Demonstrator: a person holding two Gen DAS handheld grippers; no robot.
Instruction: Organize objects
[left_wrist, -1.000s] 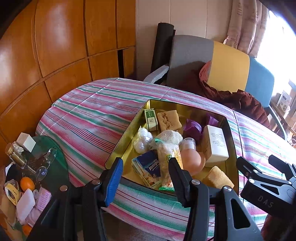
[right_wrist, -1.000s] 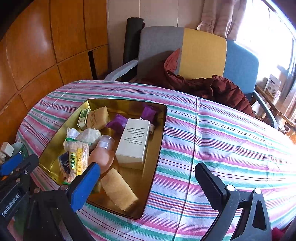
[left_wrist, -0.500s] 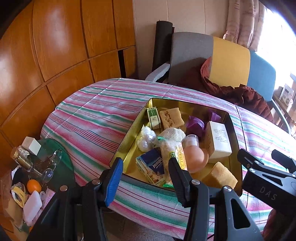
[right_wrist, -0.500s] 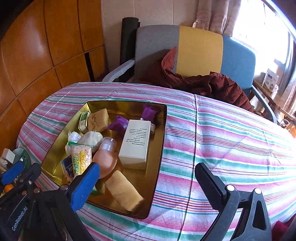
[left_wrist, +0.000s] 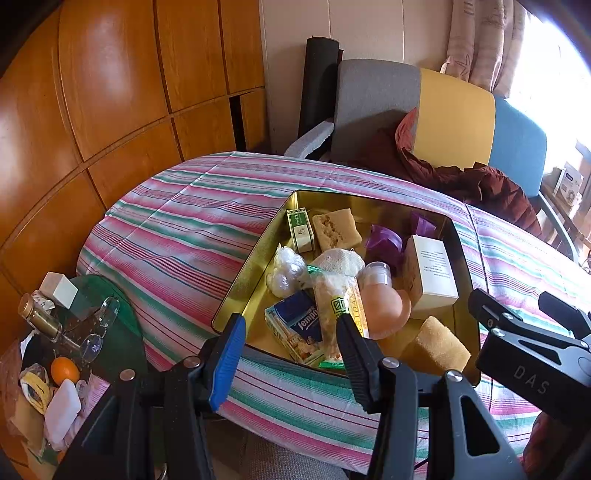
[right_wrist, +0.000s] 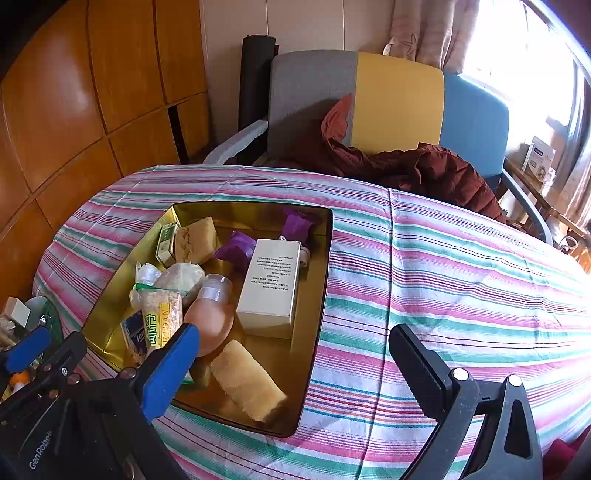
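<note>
A gold tray (left_wrist: 243, 273) (right_wrist: 314, 295) sits on the striped tablecloth and holds several items: a white box (left_wrist: 430, 271) (right_wrist: 271, 282), a peach bottle (left_wrist: 382, 308) (right_wrist: 210, 314), a yellow sponge (left_wrist: 436, 349) (right_wrist: 247, 380), a snack bag (left_wrist: 338, 306) (right_wrist: 162, 317), a blue tissue pack (left_wrist: 299, 325), a green box (left_wrist: 301, 229) and purple bags (right_wrist: 238, 249). My left gripper (left_wrist: 290, 356) is open and empty above the tray's near edge. My right gripper (right_wrist: 290, 367) is open and empty above the tray's near right corner.
An armchair (right_wrist: 369, 103) with a dark red jacket (right_wrist: 413, 166) stands behind the table. A small green side table (left_wrist: 92, 325) at lower left holds a jar, glasses and an orange. Wooden panels line the left wall. The tablecloth (right_wrist: 461, 277) stretches right of the tray.
Both grippers have drawn back and risen slightly, so the tray and table look a little farther away. Both stay open and empty.
</note>
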